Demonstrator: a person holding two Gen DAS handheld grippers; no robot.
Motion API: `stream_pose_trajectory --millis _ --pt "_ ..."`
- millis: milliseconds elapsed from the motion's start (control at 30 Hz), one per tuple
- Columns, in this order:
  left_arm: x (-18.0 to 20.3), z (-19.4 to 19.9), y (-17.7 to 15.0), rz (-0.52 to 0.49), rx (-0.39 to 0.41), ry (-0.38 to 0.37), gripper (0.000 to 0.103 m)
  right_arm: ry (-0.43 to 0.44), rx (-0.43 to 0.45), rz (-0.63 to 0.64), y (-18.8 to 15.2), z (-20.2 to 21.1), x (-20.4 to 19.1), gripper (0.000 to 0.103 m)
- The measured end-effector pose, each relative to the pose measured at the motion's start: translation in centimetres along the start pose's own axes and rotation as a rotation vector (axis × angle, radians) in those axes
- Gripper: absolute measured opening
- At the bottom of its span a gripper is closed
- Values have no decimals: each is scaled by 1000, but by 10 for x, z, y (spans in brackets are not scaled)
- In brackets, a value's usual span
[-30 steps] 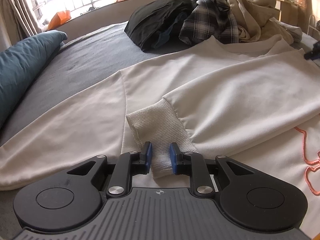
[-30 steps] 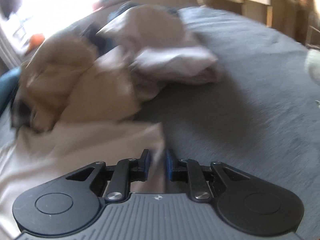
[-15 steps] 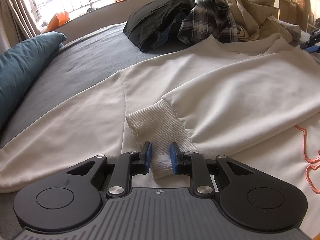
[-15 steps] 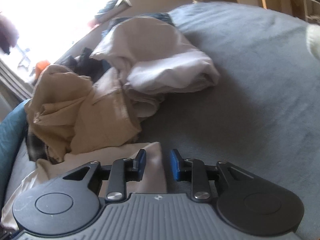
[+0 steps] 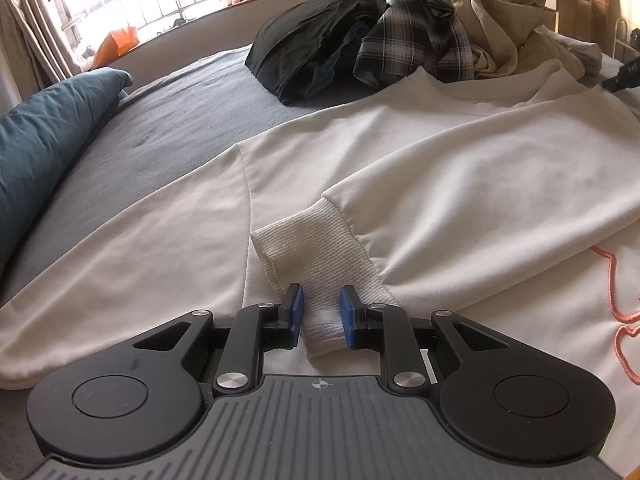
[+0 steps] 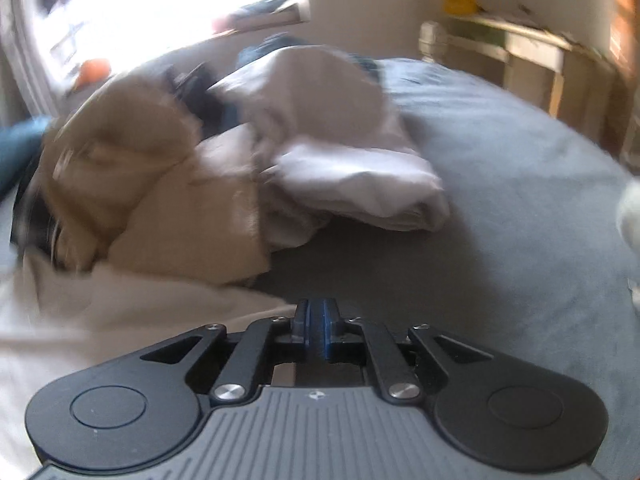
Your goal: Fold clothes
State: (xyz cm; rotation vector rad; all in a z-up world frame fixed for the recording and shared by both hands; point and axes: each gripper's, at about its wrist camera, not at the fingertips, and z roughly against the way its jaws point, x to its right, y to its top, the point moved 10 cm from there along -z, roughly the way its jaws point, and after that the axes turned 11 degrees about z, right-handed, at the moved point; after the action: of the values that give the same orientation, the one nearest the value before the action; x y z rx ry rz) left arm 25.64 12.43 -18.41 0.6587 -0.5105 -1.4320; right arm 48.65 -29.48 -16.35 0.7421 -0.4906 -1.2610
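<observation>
Left gripper [image 5: 320,316] fingers narrow, pinching ribbed cuff [image 5: 320,256] of white sweatshirt [image 5: 440,184] spread ahead on bed [image 5: 168,128]. Right gripper [image 6: 319,328] jaws closing, nothing visible between; sweatshirt edge just left of them. Risk: right side misses fabric, fold drags crooked; cuff may slip from shallow grip.
</observation>
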Motion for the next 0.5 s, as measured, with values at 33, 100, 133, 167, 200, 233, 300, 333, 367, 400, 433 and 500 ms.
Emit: stream_pose_trajectory --millis 33,100,133,167,200,233,300,333,367,400,433,500 --pt "0 0 0 1 0 0 20 43 13 -69 0 4 5 14" --pt "0 0 0 2 0 -1 20 107 26 -185 -5 13 16 28" --pt "0 0 0 3 1 -1 20 129 23 -220 -10 16 20 29" --pt "0 0 0 3 2 -1 20 146 15 -242 -15 18 24 29" --pt "0 0 0 2 2 -1 20 157 5 -252 -21 20 26 29" --pt "0 0 0 0 2 -1 20 170 -6 -246 -27 22 25 29" --pt "1 0 0 -3 3 0 20 208 -28 -223 -38 25 21 29" --pt "1 0 0 -4 4 0 20 234 -43 -213 -43 25 17 29" --pt "1 0 0 -5 4 1 20 249 -58 -203 -47 26 12 29" --pt "1 0 0 -7 5 1 20 256 -71 -193 -51 27 8 29" --pt "1 0 0 -6 4 2 20 260 -81 -182 -54 27 5 29" --pt "0 0 0 -6 1 3 20 264 -90 -179 -56 28 4 29"
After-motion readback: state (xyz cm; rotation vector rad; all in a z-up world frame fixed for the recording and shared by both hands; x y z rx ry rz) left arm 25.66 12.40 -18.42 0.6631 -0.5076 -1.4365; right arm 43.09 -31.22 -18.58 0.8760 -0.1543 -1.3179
